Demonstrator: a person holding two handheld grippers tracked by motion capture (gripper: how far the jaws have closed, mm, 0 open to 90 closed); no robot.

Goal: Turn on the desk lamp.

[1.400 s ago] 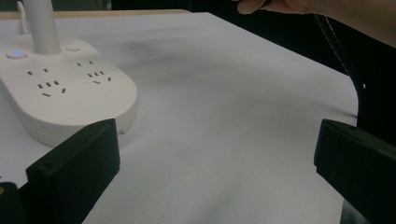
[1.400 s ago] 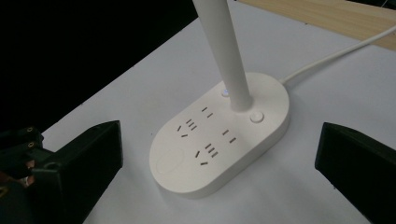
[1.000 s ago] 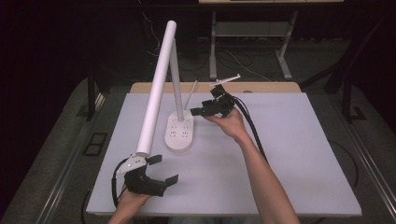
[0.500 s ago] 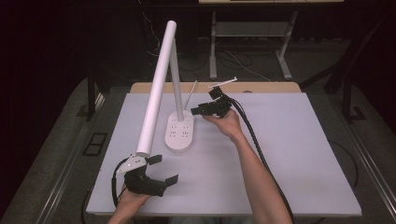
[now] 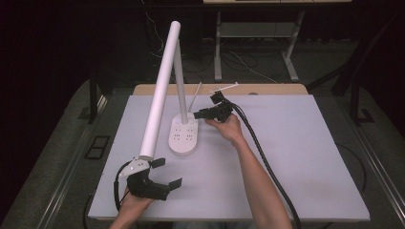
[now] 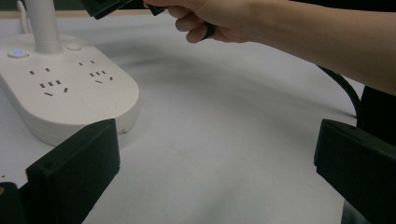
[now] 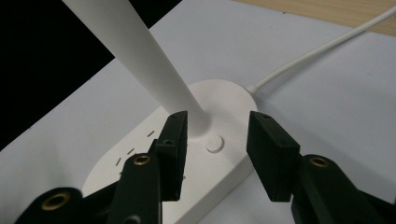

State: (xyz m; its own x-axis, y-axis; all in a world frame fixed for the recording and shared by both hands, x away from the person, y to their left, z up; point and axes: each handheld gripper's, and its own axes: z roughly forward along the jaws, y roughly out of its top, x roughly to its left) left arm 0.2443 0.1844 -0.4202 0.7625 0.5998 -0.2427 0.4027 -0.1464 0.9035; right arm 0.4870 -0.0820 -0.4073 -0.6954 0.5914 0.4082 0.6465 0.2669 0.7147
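Observation:
A white desk lamp stands on the table; its oval base [image 5: 184, 138] carries sockets, with a thin stem and a long tube head [image 5: 160, 90] slanting forward. My right gripper [image 5: 197, 115] is open at the base's back right. In the right gripper view its jaws [image 7: 216, 126] straddle a small round button [image 7: 214, 143] beside the stem [image 7: 144, 60]. My left gripper [image 5: 167, 172] is open near the table's front left, under the tube's lower end. In the left gripper view its jaws [image 6: 215, 158] are spread wide, empty, facing the base [image 6: 65, 98].
The lamp's white cable [image 7: 322, 46] runs off the back of the base toward the wooden table edge [image 5: 267, 89]. A small blue light [image 6: 17, 53] glows on the base. The person's right forearm [image 5: 258, 176] crosses the white table [image 5: 310, 152].
My right gripper has edged left, closer to the lamp base. The left gripper and the lamp have not moved.

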